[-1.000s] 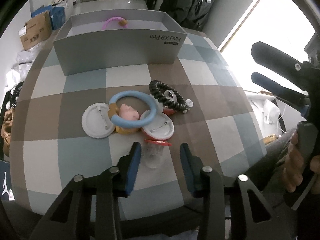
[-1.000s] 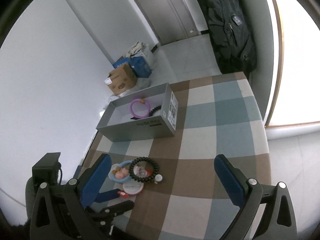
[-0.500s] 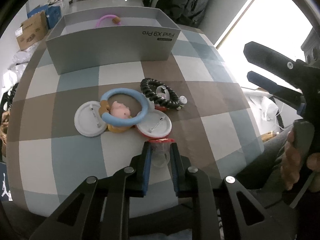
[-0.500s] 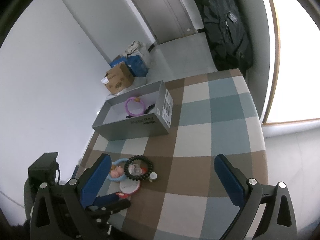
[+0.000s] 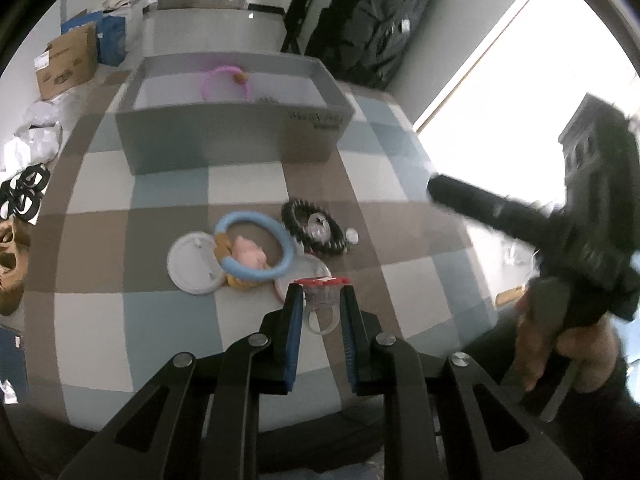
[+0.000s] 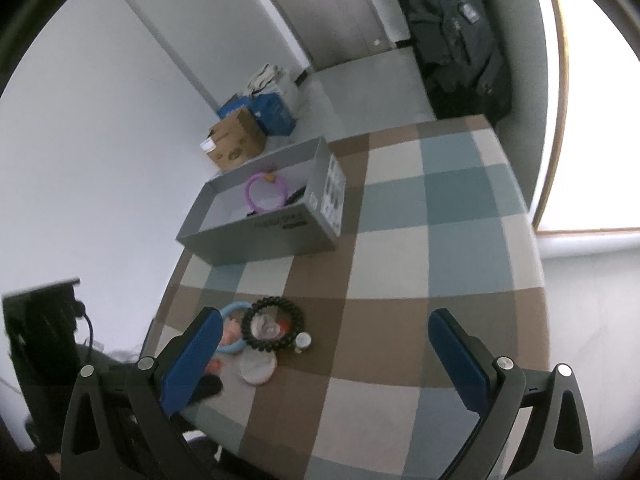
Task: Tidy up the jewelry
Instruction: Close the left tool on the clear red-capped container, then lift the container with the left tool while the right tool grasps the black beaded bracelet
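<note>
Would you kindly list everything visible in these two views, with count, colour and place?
Clear ring with red top: one, between the left gripper's pads, just above the tablecloth.
Blue ring: one, light blue, mid-table, around a pink figure.
White round badges: two, one left of the blue ring, one partly under it.
Black bead bracelet: one, right of the blue ring.
Purple ring: one, inside the box.
Grey box: one, open, far side of the table.
Checked tablecloth: one, brown, blue and cream.
Cardboard carton: one, brown, on the floor.
Dark jacket: one, hanging by the door.
Left gripper: black with blue pads, shut on the clear ring.
Right gripper: open, empty, above the table.
Hand: one, holding the right gripper.
</note>
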Demonstrator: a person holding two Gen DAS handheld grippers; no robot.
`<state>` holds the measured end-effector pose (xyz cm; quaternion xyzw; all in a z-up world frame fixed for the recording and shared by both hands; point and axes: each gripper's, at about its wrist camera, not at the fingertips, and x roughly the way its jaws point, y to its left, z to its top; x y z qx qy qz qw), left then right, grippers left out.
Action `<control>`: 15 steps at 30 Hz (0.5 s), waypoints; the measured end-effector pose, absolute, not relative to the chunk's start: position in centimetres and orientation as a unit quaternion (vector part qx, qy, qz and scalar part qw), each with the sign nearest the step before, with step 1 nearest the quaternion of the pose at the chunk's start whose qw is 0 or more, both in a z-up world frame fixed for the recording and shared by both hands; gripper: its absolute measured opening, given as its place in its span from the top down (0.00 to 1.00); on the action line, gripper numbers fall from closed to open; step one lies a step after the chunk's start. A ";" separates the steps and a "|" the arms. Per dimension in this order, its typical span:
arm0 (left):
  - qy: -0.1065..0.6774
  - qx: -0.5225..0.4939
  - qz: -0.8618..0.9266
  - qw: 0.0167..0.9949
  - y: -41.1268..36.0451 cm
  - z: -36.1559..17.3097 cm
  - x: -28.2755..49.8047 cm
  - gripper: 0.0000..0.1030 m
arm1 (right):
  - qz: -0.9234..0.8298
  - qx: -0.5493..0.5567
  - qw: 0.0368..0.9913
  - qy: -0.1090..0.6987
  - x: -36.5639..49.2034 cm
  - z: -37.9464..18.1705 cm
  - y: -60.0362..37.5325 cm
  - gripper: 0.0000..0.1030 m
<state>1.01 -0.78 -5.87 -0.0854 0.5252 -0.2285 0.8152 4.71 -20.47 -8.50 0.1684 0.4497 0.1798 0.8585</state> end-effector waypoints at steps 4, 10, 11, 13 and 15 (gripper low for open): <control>0.505 -0.127 -0.229 0.823 1.5 -4.4 1.6 0.87 | 0.195 0.152 0.853 0.460 4.8 -8.9 -19.2 0.00; 0.477 -0.178 -0.226 0.831 4.0 -3.0 2.1 0.87 | 0.224 0.115 0.846 0.469 5.0 -9.2 -16.7 0.01; 0.474 -0.185 -0.228 0.830 4.0 -3.0 2.3 0.87 | 0.230 0.107 0.846 0.469 5.0 -9.2 -16.2 0.02; 0.468 -0.205 -0.233 0.827 4.7 -2.8 2.7 0.87 | 0.239 0.095 0.843 0.472 5.1 -9.4 -15.3 0.06; 0.466 -0.223 -0.235 0.823 5.6 -2.7 2.9 0.87 | 0.243 0.084 0.840 0.478 5.4 -9.8 -14.6 0.07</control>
